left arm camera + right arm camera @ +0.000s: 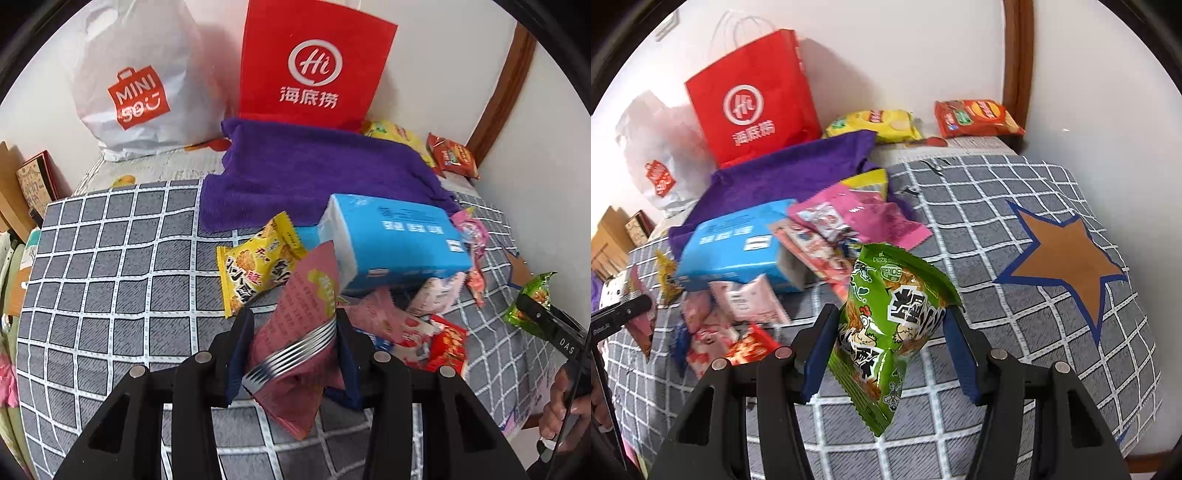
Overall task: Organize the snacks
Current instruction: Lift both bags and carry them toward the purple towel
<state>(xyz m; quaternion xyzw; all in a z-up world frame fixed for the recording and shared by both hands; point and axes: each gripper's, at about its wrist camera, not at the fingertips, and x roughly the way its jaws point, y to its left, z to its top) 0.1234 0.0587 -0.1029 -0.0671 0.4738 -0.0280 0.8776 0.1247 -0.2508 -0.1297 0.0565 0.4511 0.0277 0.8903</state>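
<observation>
Left gripper clamped on a pink snack packet lifted off the grey checked cloth, right gripper pinching a green snack bag in mid-air too – remaining snack pile beside the blue tissue pack, purple towel behind.

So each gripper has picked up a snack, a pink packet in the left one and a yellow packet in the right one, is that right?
Not quite. The right gripper holds a green packet, not a yellow one, as the right wrist view shows. The left gripper does hold the pink packet.
</observation>
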